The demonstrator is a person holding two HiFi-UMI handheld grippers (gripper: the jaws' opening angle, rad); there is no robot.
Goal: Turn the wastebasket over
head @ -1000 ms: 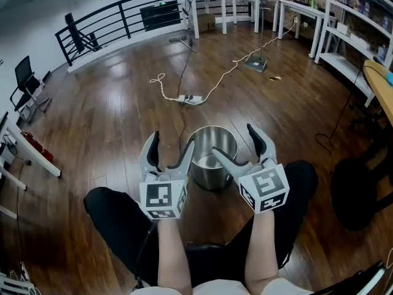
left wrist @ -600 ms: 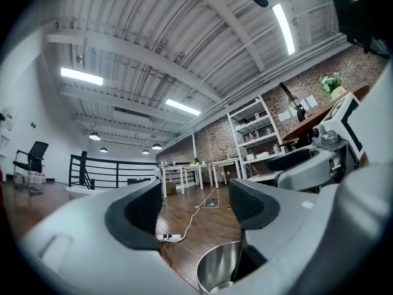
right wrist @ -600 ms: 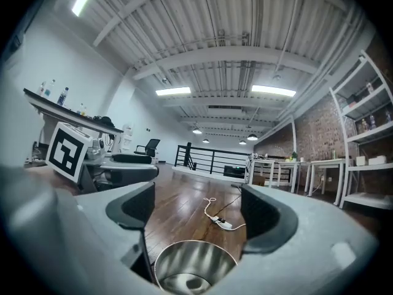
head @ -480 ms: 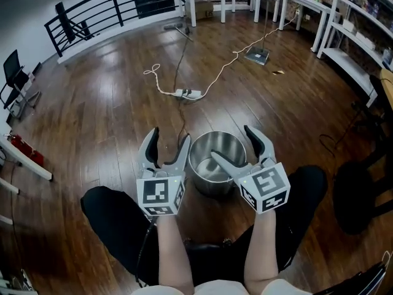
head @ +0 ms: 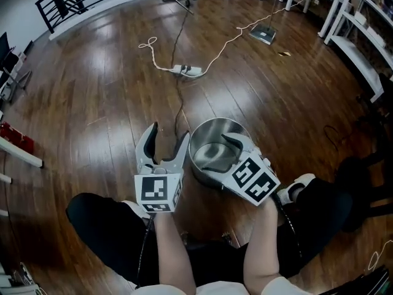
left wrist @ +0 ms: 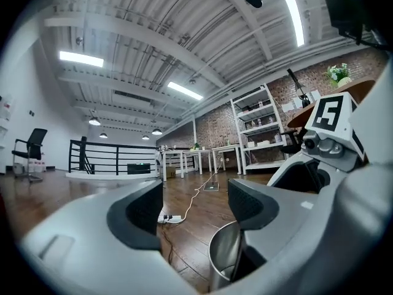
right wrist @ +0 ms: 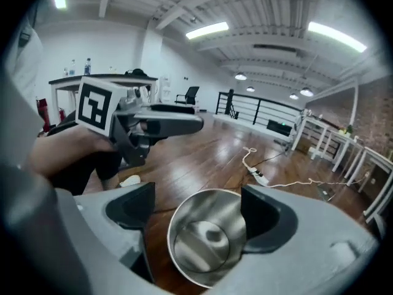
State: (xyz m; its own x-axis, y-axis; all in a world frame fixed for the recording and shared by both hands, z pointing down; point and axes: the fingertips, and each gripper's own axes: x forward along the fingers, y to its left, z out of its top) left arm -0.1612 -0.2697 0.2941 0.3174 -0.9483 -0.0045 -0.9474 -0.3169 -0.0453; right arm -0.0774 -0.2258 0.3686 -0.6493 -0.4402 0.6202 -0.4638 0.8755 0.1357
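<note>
The steel wastebasket (head: 212, 147) stands upright on the wooden floor, open end up and empty inside (right wrist: 206, 241). My left gripper (head: 168, 135) is held level just left of it and is open. Its jaws have just been closing a little, with nothing between them (left wrist: 193, 211), and the basket's rim (left wrist: 224, 260) shows low beside the right jaw. My right gripper (head: 232, 145) tilts down over the basket's mouth, open. In the right gripper view (right wrist: 199, 214) the rim lies between the two jaws, with no pad seen pressing on it.
A white power strip (head: 187, 70) with cables lies on the floor beyond the basket. The person's legs in black and a white shoe (head: 296, 188) flank the basket close by. White shelving (head: 362, 48) runs along the right, and a black railing (head: 73, 2) stands at the far left.
Both grippers have come down toward the basket. The right one has tipped nose-down over its mouth. The left one has narrowed slightly and now sits beside the basket's left wall.
</note>
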